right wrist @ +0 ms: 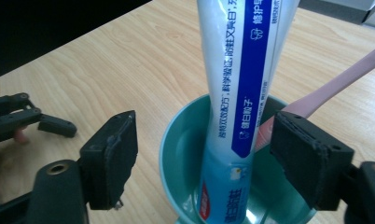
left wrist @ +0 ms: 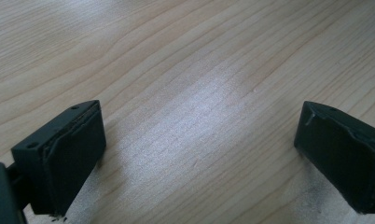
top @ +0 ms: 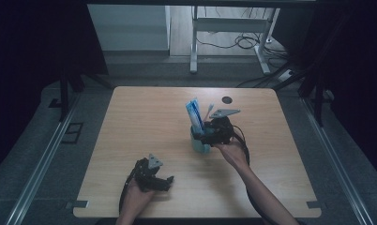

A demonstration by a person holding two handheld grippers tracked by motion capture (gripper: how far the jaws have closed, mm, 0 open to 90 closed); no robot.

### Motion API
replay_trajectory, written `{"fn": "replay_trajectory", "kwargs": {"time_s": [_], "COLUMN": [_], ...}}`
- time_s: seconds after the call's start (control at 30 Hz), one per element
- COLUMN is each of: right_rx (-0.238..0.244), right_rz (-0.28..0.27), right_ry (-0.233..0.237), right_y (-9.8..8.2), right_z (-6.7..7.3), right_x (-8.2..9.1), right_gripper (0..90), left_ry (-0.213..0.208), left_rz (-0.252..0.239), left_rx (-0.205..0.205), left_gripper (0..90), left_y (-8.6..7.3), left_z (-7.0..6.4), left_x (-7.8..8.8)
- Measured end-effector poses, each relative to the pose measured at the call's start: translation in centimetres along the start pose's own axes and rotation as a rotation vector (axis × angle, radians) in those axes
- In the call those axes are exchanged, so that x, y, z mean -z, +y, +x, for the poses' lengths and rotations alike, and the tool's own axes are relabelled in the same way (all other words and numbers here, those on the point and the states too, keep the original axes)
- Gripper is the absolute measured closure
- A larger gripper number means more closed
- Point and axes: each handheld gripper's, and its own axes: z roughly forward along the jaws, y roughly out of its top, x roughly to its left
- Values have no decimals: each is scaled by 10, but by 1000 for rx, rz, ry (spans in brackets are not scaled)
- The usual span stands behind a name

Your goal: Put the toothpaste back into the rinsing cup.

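- At the left, near the front edge of the wooden table (top: 144,108), we see the left gripper (top: 165,182) resting low in a hand, its jaws wide apart with only bare wood between them.
- Toward the middle stands a teal cup (right wrist: 181,154), well apart from that gripper, holding a blue-and-white toothpaste tube (right wrist: 244,93) upright and a pink toothbrush (right wrist: 335,81) leaning to one side.
- At the right, the right gripper (right wrist: 202,154) straddles the cup, its jaws parted and clear of the tube.
- We judge the tube could topple, or the cup tip, if a jaw brushes the tube or snags the rim while pulling away.
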Motion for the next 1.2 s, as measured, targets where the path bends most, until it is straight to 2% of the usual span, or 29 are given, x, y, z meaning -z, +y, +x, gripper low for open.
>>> {"fn": "replay_trajectory", "kwargs": {"time_s": [0.37,0.8,1.2], "right_rx": [30,51,58], "right_rz": [33,48,60], "right_ry": [5,2,-25], "right_y": [0,-6,-13], "right_z": [4,3,-2], "right_x": [10,23,41], "right_gripper": [148,130,91], "left_ry": [0,1,2], "left_rz": [1,0,0], "left_rx": [-1,-2,-2], "left_gripper": [20,20,20], "left_y": [0,0,0], "left_z": [0,0,0], "left_x": [0,0,0]}}
